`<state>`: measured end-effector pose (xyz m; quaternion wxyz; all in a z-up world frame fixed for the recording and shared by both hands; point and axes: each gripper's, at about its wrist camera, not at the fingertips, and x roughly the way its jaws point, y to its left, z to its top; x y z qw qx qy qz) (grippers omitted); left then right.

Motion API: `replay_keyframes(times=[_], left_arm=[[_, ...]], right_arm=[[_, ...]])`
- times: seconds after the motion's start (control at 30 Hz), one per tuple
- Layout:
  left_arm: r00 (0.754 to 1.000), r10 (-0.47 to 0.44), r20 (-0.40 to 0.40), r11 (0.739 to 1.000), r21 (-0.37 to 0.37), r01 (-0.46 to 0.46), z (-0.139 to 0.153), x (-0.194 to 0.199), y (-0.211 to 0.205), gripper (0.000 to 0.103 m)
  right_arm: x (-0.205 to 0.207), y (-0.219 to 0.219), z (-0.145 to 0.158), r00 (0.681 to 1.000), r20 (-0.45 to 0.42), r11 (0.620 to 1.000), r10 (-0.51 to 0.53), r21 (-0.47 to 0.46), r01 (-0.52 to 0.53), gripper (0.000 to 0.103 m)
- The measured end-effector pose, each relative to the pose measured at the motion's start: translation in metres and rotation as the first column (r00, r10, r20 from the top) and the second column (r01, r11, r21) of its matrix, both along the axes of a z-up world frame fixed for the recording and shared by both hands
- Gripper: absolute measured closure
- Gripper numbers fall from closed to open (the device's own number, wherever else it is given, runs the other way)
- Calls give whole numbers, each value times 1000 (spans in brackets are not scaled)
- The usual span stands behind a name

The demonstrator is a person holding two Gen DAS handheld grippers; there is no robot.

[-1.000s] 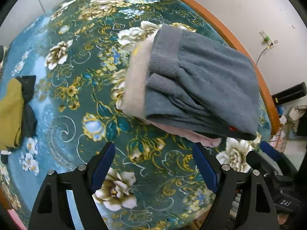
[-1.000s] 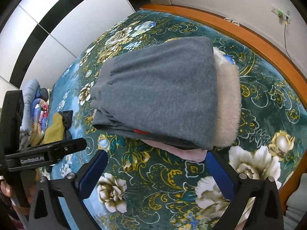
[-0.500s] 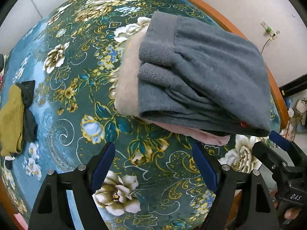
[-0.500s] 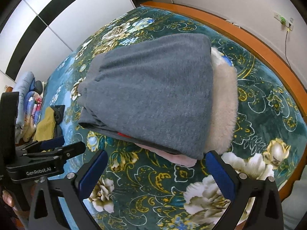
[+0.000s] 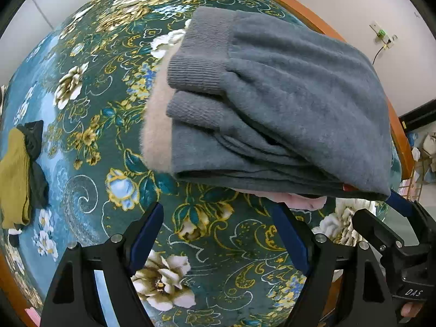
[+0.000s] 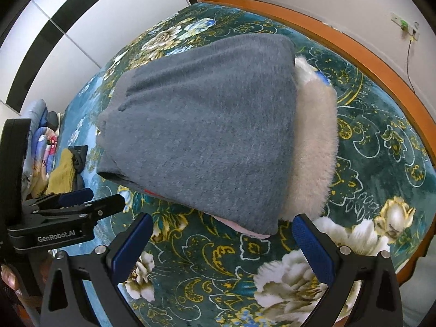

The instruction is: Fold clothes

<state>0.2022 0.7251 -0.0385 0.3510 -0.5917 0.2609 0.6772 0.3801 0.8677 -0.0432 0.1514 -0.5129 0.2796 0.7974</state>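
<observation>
A folded grey sweater (image 5: 286,103) (image 6: 207,136) lies on top of a stack on the floral bed. Under it a fluffy beige garment (image 5: 156,125) (image 6: 313,141) and a pink one (image 5: 305,200) (image 6: 245,227) stick out. My left gripper (image 5: 218,234) is open and empty, just in front of the stack's near edge. My right gripper (image 6: 220,242) is open and empty, close to the stack's near corner. The right gripper shows at the right in the left wrist view (image 5: 395,218); the left gripper shows at the left in the right wrist view (image 6: 81,201).
The teal floral blanket (image 5: 90,163) covers the bed, with an orange wooden frame (image 6: 381,68) behind. An olive and black garment pile (image 5: 19,174) (image 6: 68,171) lies at the left. Patterned bedding (image 6: 41,136) and white wardrobe doors (image 6: 109,13) stand beyond.
Both grippers have moved closer to the stack, which now looms larger. Both stay open and empty.
</observation>
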Motion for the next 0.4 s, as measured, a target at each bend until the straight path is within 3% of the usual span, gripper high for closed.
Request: replay_keyframes(times=[0.4], left_arm=[[1000, -23, -15, 1000, 20, 24, 5, 6, 3, 20]], right_arm=[[1, -3, -3, 1000, 7, 1000, 6, -5, -6, 0]])
